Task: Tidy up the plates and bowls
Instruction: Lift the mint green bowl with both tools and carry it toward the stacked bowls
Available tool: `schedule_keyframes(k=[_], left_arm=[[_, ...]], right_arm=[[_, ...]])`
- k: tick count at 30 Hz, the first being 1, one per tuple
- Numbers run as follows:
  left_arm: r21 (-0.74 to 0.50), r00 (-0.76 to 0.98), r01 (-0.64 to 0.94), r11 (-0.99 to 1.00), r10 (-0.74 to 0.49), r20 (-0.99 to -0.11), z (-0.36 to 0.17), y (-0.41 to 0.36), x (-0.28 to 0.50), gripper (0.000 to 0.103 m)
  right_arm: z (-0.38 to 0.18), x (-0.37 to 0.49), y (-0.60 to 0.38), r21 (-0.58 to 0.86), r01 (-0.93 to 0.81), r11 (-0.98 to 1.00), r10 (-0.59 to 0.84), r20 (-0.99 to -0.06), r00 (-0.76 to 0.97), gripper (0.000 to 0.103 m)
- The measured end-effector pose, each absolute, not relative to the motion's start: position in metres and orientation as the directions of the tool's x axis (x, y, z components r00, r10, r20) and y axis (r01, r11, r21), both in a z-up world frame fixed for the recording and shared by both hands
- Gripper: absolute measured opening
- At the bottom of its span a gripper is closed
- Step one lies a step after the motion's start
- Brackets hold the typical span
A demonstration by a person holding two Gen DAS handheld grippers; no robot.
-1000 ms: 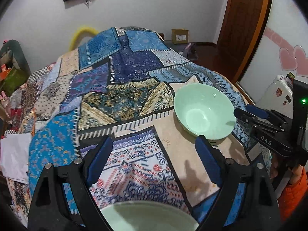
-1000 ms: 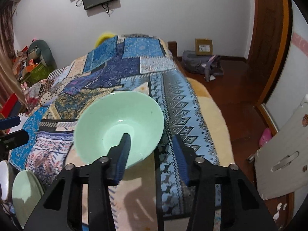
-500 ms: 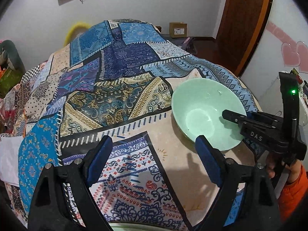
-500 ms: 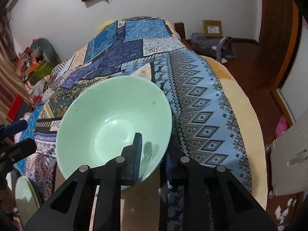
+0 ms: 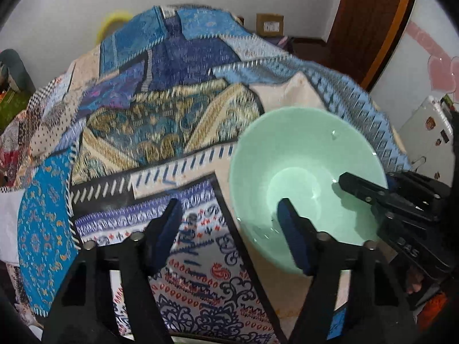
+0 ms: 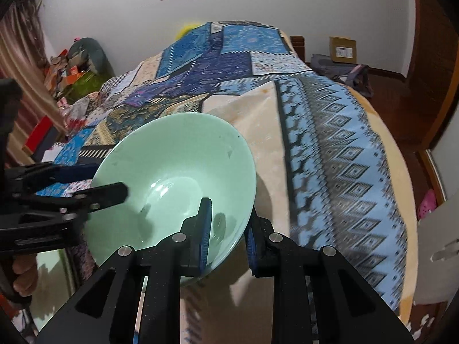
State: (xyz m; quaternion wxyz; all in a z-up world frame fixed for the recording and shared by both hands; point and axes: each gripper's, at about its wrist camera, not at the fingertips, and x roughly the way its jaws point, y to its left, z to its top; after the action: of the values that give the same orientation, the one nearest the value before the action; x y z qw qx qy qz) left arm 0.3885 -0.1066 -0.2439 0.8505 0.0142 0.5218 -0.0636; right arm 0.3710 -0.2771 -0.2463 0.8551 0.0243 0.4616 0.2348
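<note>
Patchwork bedspread (image 5: 160,132) in blues, golds and creams filling the left and centre of the left wrist view, blurred. Lower centre: left gripper (image 5: 229,229), jaws about half apart and closing, one finger over the cloth, the other over the near rim of the bowl (image 5: 301,154); rim between them, pads seemingly not yet pressing. Pale green bowl at centre right, resting on the bedspread. Far right: right gripper (image 5: 381,189) reaching in over the bowl's right rim. In the right wrist view, left gripper entering from the left edge at the bowl's left rim; bowl (image 6: 178,154) at centre, tipped up slightly; right gripper (image 6: 228,229) at lower centre, clamped tight on the near rim, one finger inside, one outside. Pale plate (image 6: 51,269) just visible at lower left. Likely risks: glossy rim slipping from a one-edge pinch, or the two grips twisting against each other, dropping the bowl onto the soft bedding.
</note>
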Motion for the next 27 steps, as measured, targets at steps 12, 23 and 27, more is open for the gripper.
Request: schedule_keyframes(k=[12, 23, 27], left_arm=[[-0.104, 0.381, 0.13, 0.986, -0.147, -0.913, -0.264, -0.105, 0.378, 0.026], [-0.134, 0.425, 0.123, 0.983, -0.174, -0.888, -0.229, -0.093, 0.341, 0.025], [-0.124, 0.466, 0.12, 0.985, -0.166, -0.869, -0.206, -0.089, 0.323, 0.025]], right_arm=[[-0.24, 0.358, -0.262, 0.278, -0.382, 0.881, 0.441, -0.774, 0.454, 0.019], [-0.209, 0.327, -0.255, 0.286, -0.391, 0.875, 0.46, -0.742, 0.488, 0.019], [-0.193, 0.315, -0.253, 0.291, -0.404, 0.867, 0.476, -0.721, 0.504, 0.019]])
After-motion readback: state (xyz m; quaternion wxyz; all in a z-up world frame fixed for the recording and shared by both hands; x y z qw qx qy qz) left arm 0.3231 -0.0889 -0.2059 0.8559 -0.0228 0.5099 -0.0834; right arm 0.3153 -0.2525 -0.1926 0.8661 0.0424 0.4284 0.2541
